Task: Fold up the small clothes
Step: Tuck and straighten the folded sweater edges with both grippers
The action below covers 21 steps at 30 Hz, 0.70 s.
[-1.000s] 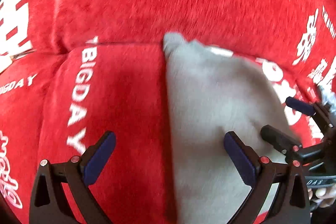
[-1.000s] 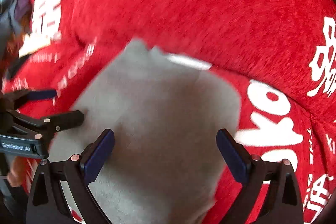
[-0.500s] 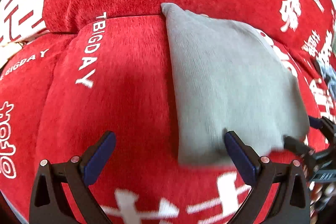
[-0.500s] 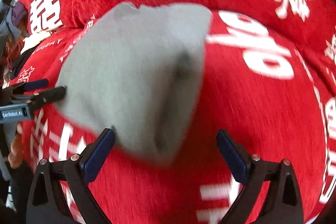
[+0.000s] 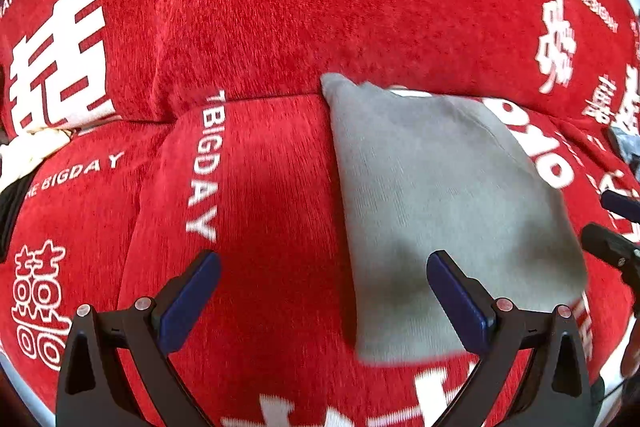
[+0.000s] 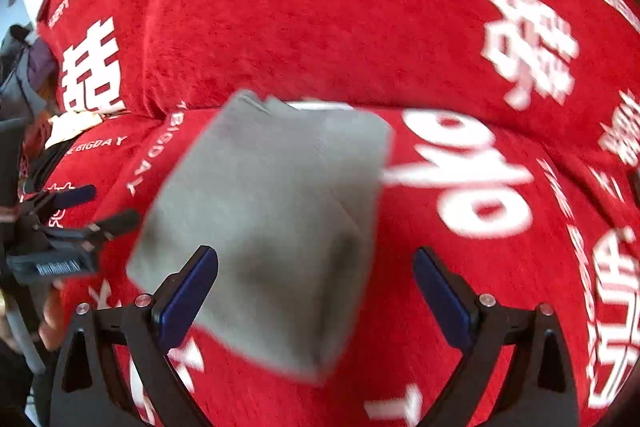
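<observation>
Jaws, left gripper (image 5: pixel 322 297): spread wide, nothing between the blue pads; the right pad sits over the near part of the grey cloth, the left pad over bare red fabric.
Jaws, right gripper (image 6: pixel 316 293): spread wide, nothing gripped; the left pad overlaps the near left edge of the cloth in view, the right pad is over red fabric.
Contact: cannot tell whether either pad touches the cloth.
Grey cloth (image 5: pixel 436 211): folded into a compact rectangle, lying flat on the seat cushion of the red sofa cover (image 5: pixel 260 187); its far corner reaches the crease where seat meets backrest.
Fold detail: in the right wrist view the cloth (image 6: pixel 272 227) shows layered edges at the far corner; the near edge is blurred.
Cover: red plush with white characters and lettering, "BIGDAY" printed just left of the cloth.
Cross views: the right gripper's fingers show at the right edge of the left wrist view, near the cloth's right side; the left gripper shows at the left of the right wrist view, just beside the cloth.
Left margin: white and dark items (image 5: pixel 28 155) lie at the sofa's far left, too small to identify.
</observation>
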Motion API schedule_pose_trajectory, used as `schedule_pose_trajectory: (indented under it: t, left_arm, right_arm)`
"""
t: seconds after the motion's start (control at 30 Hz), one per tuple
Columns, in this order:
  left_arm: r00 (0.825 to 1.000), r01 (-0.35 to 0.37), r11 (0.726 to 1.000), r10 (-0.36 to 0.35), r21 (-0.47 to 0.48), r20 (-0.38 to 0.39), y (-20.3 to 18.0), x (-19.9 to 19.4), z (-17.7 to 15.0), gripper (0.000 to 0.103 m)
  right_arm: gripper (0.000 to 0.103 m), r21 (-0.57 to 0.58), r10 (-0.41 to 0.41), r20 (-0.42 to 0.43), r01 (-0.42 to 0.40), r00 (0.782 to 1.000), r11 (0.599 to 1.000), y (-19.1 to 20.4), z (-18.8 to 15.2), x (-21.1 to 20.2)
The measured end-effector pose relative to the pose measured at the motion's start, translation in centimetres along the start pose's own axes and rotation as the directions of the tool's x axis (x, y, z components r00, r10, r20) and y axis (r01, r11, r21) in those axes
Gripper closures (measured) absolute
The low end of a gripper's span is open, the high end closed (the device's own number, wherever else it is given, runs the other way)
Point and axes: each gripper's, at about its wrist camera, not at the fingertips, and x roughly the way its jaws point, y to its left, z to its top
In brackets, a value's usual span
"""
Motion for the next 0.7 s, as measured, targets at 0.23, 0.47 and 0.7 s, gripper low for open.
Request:
schedule_pose_trajectory:
  t: [0.23, 0.47, 0.7]
  left_arm:
    - [0.999, -0.017, 1.000, 0.017, 0.001, -0.049, -0.5, 3.0, 1.2, 0.000]
    - [0.998, 0.033, 0.999, -0.032, 0.019, -0.054, 1.1, 2.2, 1.3, 0.000]
    - [0.970, 0.189, 0.958, -0.216, -0.216, -0.109, 6.9, 3.3, 3.6, 0.000]
  right_arm:
    - [0.001, -0.025, 0.013, -0.100, -0.016, 0.995, 1.000, 0.7, 0.0, 7.1]
    - [0.001, 0.101, 0.096, -0.138, -0.082, 0.986, 0.992, -5.7, -4.8, 3.8]
    - [0.001, 0.351, -0.010, 0.028, -0.001, 1.000, 0.936, -15.0, -3.9, -1.9]
